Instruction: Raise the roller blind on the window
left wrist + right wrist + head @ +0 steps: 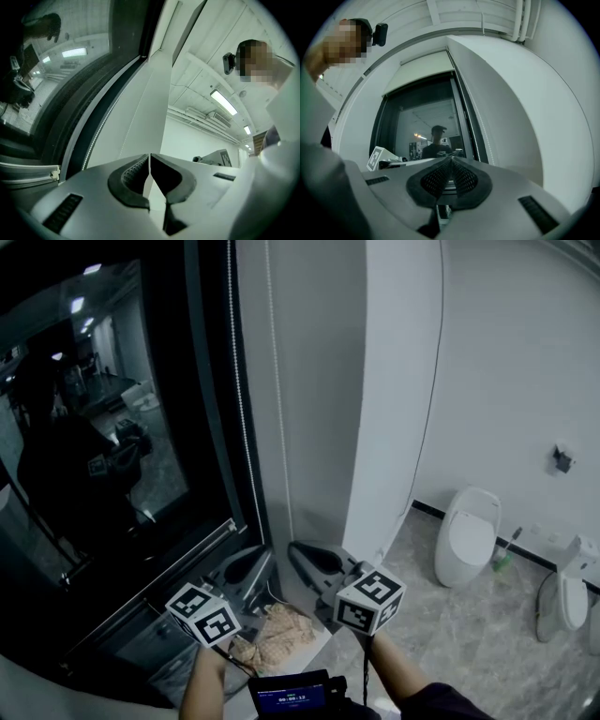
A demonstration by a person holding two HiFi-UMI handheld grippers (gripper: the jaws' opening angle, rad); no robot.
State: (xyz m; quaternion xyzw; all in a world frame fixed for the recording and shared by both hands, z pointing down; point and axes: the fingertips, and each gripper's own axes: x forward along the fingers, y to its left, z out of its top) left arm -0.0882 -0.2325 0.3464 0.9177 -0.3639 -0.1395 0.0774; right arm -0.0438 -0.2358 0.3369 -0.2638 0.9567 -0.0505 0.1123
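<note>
The white roller blind (423, 70) covers only the top of the dark window (112, 427) in the right gripper view. A bead chain (242, 427) hangs along the window's right frame, and it also shows in the gripper views (96, 136) (474, 131). A thinner cord (279, 427) runs down the white wall beside it. Both grippers sit low by the sill, pointing up. My left gripper (255, 561) (150, 158) is shut with its tips meeting, and I cannot make out anything held. My right gripper (305, 554) (451, 160) is shut and empty, to the right of the chain.
A white column (398, 390) stands just right of the grippers. A toilet (466, 535), a brush (504, 554) and another white fixture (567, 592) stand on the marble floor at right. A crumpled cloth (277, 634) lies below the grippers. The glass reflects a person.
</note>
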